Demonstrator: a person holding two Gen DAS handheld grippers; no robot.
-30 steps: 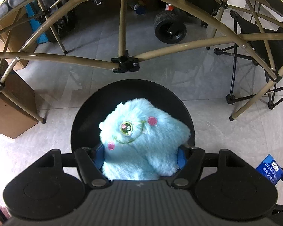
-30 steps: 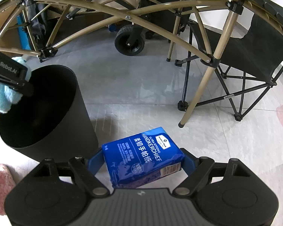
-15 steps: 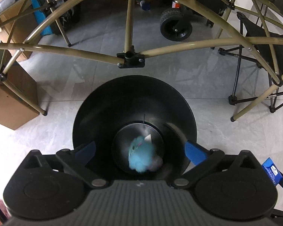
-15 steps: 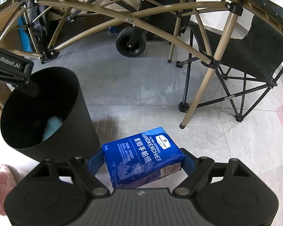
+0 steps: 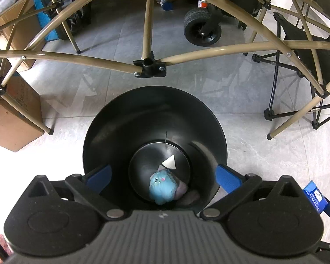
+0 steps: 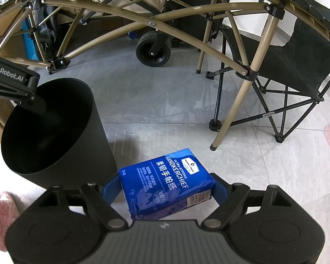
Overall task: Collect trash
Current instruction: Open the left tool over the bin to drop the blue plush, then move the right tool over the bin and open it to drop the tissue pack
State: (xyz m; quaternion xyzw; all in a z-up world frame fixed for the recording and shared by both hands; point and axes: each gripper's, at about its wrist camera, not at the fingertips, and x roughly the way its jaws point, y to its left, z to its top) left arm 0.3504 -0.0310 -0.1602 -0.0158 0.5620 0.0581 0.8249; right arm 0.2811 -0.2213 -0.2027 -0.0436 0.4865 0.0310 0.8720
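Note:
A tall black trash bin [image 5: 121,132] stands on the grey tiled floor, right under my left gripper [image 5: 162,176]. That gripper hangs open over the bin's mouth with nothing between its blue pads. A fluffy light-blue plush toy [image 5: 162,187] lies at the bottom of the bin beside a small white scrap [image 5: 169,164]. In the right wrist view the same bin [image 6: 61,145] is at the left, with the left gripper's black body [image 6: 13,83] above its rim. My right gripper [image 6: 165,189] is shut on a blue handkerchief tissue pack [image 6: 167,184], held to the right of the bin.
A tan metal folding frame [image 5: 149,66] arches over the floor behind the bin. A black folding chair [image 6: 297,66] stands at the right, a black wheel [image 6: 154,50] at the back, and a cardboard box [image 5: 13,118] at the left. Something pink and fluffy [image 6: 0,217] lies by the bin.
My left gripper opened and let go of the plush toy, which fell to the bottom of the bin. The right gripper kept still with the tissue pack.

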